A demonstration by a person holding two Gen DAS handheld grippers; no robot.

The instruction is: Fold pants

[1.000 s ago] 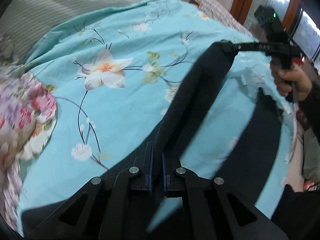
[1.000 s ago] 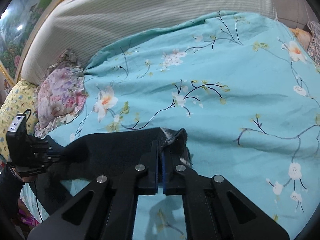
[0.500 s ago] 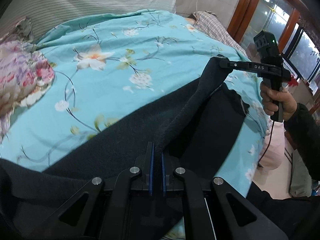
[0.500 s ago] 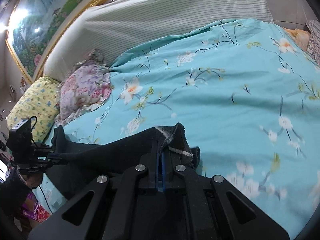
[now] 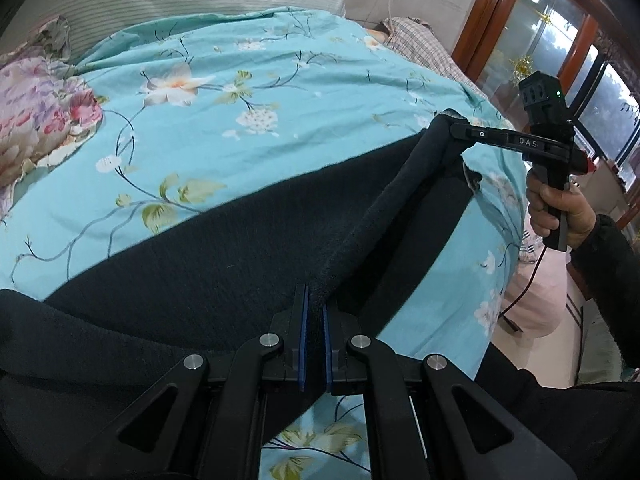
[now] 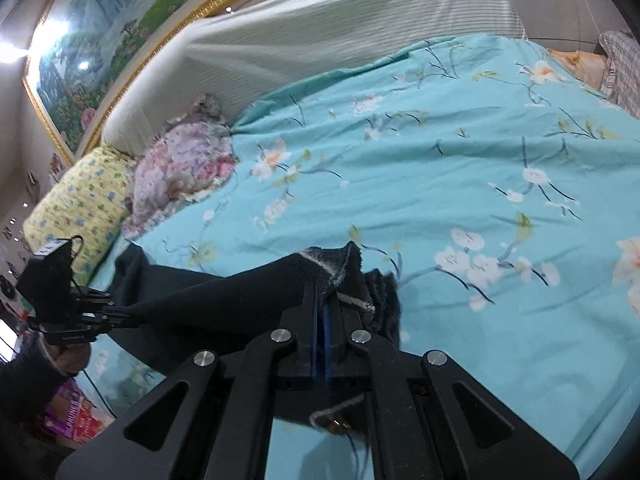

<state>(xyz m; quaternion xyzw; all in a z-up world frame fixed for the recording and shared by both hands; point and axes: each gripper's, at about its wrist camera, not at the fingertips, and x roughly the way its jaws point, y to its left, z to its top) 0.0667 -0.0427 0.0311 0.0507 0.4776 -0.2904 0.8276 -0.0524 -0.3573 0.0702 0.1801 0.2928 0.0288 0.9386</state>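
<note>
Dark navy pants (image 5: 224,264) lie spread across the near part of a turquoise floral bedspread (image 5: 256,92). My left gripper (image 5: 313,300) is shut on the pants' edge at the near side. My right gripper (image 6: 321,296) is shut on the other end of that edge, where a pale inner hem shows (image 6: 336,276). The edge is stretched taut and lifted between the two grippers. In the left wrist view the right gripper (image 5: 460,130) holds the cloth at the right. In the right wrist view the left gripper (image 6: 120,312) holds it at the far left.
A pink floral pillow (image 6: 180,172) and a yellow pillow (image 6: 76,196) lie at the left end of the bed. A striped headboard cushion (image 6: 340,32) runs along the back. A plaid cloth (image 5: 424,46) lies at the far right. The bed's edge and floor (image 5: 532,320) are at the right.
Both grippers have pulled the pants back toward the near side of the bed and lowered them; more dark cloth now lies flat on the bedspread.
</note>
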